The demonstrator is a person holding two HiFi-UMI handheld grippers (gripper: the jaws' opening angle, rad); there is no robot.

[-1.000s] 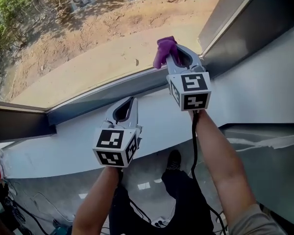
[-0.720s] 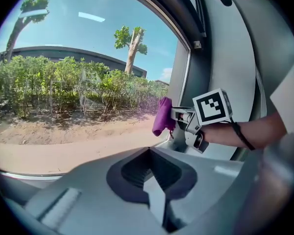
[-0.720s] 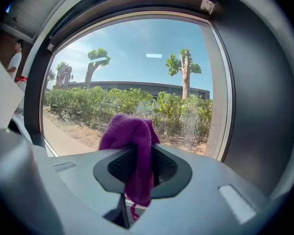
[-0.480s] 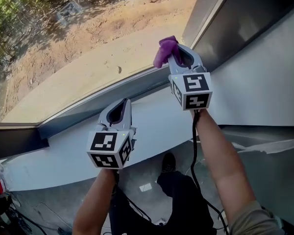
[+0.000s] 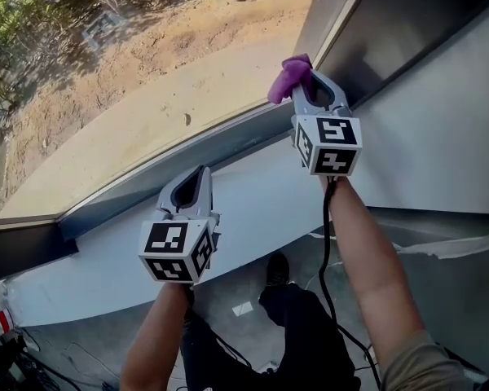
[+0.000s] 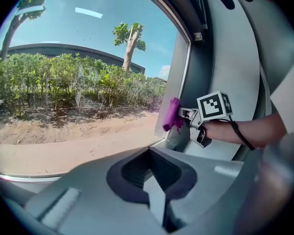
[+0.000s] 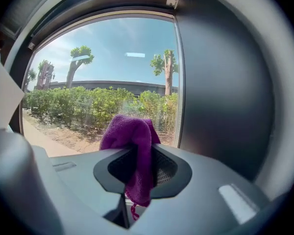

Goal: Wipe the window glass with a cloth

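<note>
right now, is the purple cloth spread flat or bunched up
Bunched up. The purple cloth is pinched in the right gripper, whose jaws are shut on it. It is folded into a lump drooping over the tips, not spread flat.

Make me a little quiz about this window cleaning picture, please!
1. True or false: the right gripper is shut on a purple cloth.
2. What is between the jaws of the left gripper? A: a sponge. B: nothing. C: a spray bottle.
3. Fill in the word: seen from the head view, the purple cloth is up near the ___ edge of the window glass.

Key: 1 true. 2 B, its jaws are together and empty. 3 right.
</note>
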